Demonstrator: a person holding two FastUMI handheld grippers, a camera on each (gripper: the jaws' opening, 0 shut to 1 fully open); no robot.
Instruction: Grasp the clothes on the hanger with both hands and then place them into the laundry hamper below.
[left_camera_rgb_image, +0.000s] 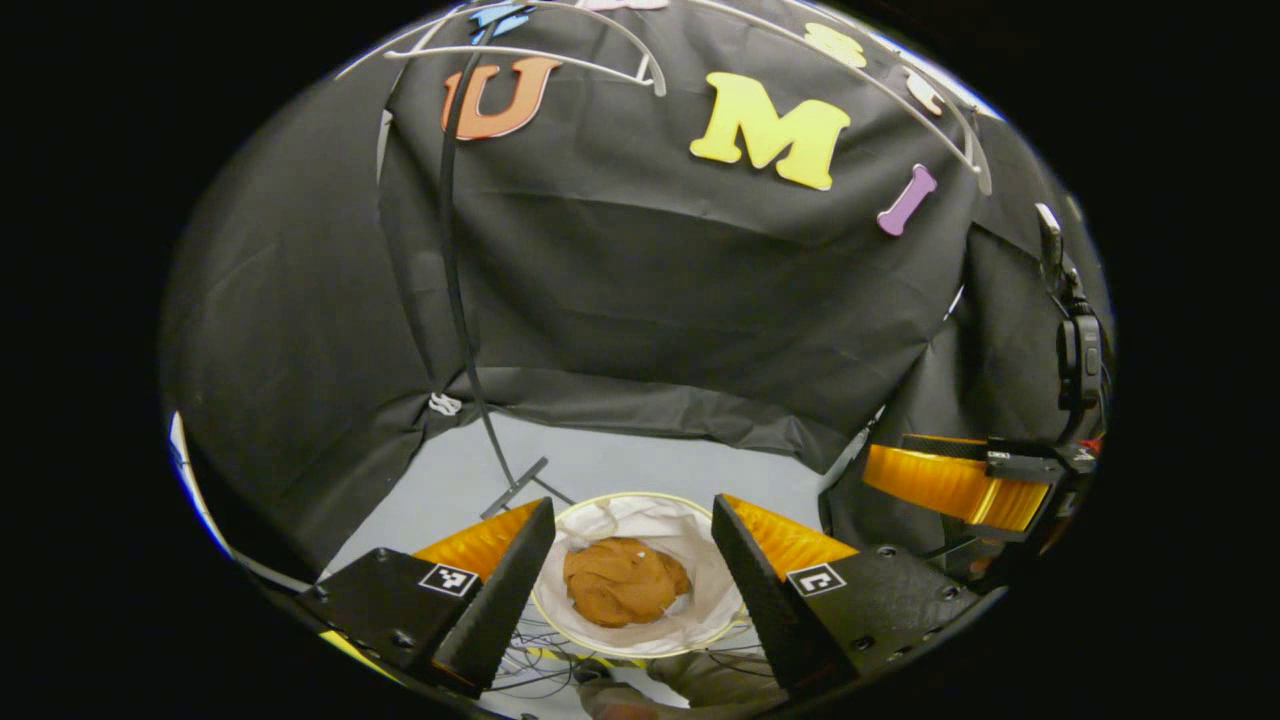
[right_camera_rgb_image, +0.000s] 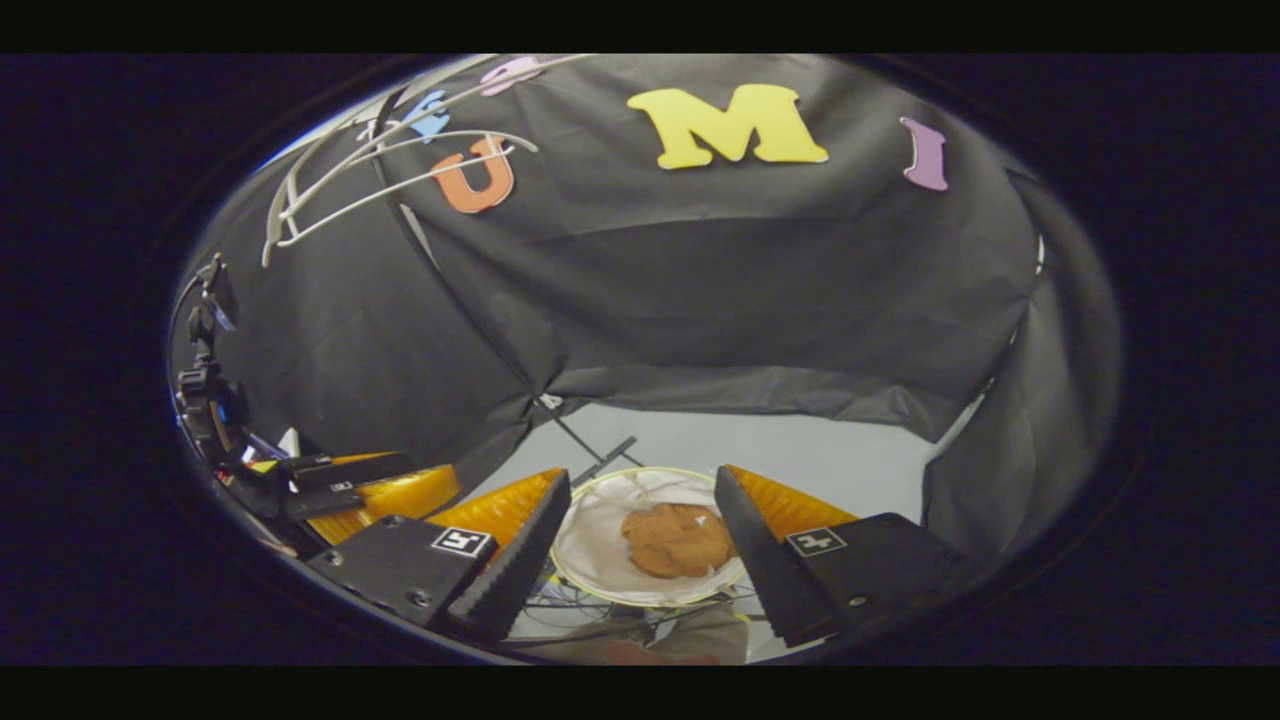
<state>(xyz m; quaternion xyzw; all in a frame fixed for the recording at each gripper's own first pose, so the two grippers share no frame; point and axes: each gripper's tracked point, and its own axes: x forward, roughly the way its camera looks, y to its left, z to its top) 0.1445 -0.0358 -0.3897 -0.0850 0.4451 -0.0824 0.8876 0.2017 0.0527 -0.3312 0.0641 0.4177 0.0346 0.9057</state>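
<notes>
A crumpled brown garment (left_camera_rgb_image: 622, 582) lies inside the round white laundry hamper (left_camera_rgb_image: 690, 530) on the floor, below both grippers. My left gripper (left_camera_rgb_image: 633, 560) hangs above it, open, with nothing between its fingers. In the right gripper view the same brown garment (right_camera_rgb_image: 678, 540) lies in the hamper (right_camera_rgb_image: 595, 545), and my right gripper (right_camera_rgb_image: 640, 545) is open and empty above it. White bare hangers (left_camera_rgb_image: 560, 55) hang overhead on a rack, and the hangers (right_camera_rgb_image: 390, 165) appear at the upper left in the right gripper view. The other gripper (left_camera_rgb_image: 960, 485) shows at the right of the left view.
A thin black rack pole (left_camera_rgb_image: 460, 300) runs down to a foot on the grey floor (left_camera_rgb_image: 600, 465). Black cloth walls close the booth behind and at both sides. Loose cables (left_camera_rgb_image: 560, 665) lie near the hamper's front. The left gripper's body (right_camera_rgb_image: 360, 480) sits at the left of the right view.
</notes>
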